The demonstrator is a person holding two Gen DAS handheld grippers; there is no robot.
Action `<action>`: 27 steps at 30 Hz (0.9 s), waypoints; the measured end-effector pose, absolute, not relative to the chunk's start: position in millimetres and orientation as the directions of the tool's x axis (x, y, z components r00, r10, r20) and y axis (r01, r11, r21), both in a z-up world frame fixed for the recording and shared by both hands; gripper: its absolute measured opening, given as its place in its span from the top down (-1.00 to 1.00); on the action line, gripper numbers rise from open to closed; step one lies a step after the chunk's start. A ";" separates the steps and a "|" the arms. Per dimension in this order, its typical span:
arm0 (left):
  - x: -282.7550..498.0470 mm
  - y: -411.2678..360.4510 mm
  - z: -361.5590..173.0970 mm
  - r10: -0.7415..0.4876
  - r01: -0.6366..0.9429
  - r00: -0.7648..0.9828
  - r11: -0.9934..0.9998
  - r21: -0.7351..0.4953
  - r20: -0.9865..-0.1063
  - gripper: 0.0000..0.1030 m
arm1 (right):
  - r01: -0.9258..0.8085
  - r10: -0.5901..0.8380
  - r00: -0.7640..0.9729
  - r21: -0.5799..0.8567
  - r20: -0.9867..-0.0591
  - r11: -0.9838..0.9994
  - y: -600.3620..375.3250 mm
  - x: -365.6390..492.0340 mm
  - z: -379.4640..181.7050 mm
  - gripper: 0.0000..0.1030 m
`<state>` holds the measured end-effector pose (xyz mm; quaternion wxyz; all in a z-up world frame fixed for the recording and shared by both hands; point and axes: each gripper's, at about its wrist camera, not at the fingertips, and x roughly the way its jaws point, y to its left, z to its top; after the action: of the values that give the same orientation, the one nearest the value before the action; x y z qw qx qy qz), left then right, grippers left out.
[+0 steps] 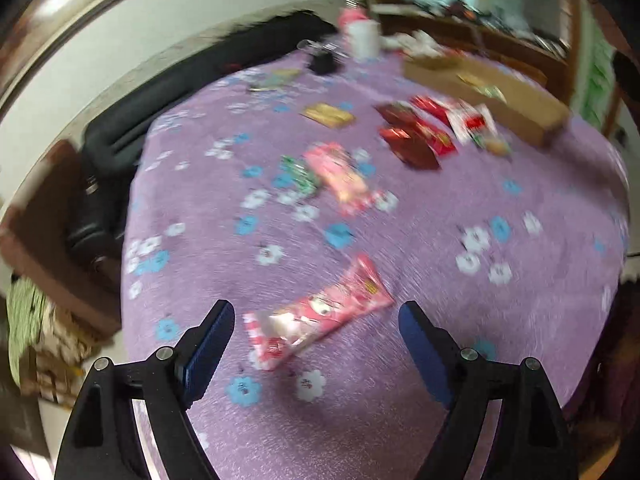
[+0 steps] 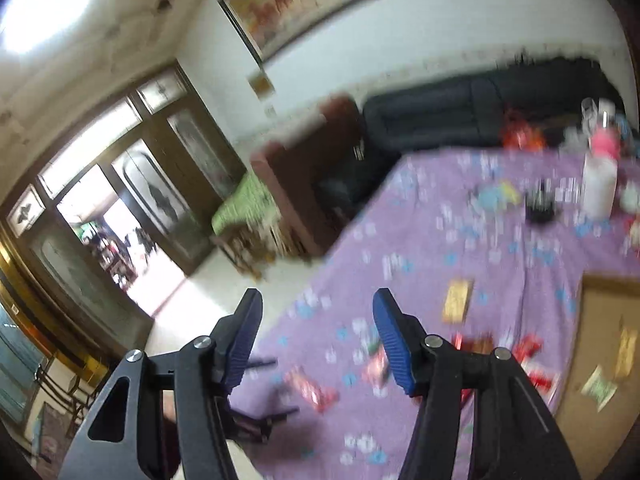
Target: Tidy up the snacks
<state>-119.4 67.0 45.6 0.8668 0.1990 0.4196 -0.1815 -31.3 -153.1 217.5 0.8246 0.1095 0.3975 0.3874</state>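
Note:
A long pink snack packet (image 1: 320, 318) lies flat on the purple flowered tablecloth (image 1: 420, 248), just beyond my left gripper (image 1: 316, 306). That gripper is open wide, its blue pads apart from the packet. Farther off lie a second pink packet (image 1: 340, 176), a green one (image 1: 298, 174), several red packets (image 1: 416, 136) and a gold one (image 1: 328, 114). My right gripper (image 2: 318, 294) hangs open and empty above the table's left edge. In the right wrist view the near pink packet (image 2: 312, 390) shows below it. Both views are motion-blurred.
An open cardboard box (image 1: 500, 96) stands at the far right, with a green packet (image 2: 598, 390) and a gold one (image 2: 626, 346) in it (image 2: 600, 304). A white cup (image 1: 362, 40), a pink bottle and small clutter line the far edge. A dark sofa (image 2: 440, 116) stands behind.

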 end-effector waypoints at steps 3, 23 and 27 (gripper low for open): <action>-115.9 65.0 39.5 -0.155 0.531 0.561 0.821 0.210 -0.813 -0.69 | -0.508 0.696 0.338 0.500 -0.633 0.701 -144.9 -23.0 182.6 -0.11; -76.2 69.1 15.6 -0.061 0.164 0.532 0.986 0.032 -0.844 0.38 | -0.408 0.357 0.224 0.246 -0.907 0.879 -44.2 37.5 36.0 0.08; -71.9 67.9 14.4 -0.068 0.142 0.546 0.990 0.012 -0.835 0.38 | -0.433 0.323 0.252 0.192 -0.912 0.881 -32.9 36.8 25.7 0.35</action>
<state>-71.9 67.9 14.4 0.8784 0.0392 0.4724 -0.0600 36.8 -32.9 25.7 0.7897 -0.0488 0.5628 0.2393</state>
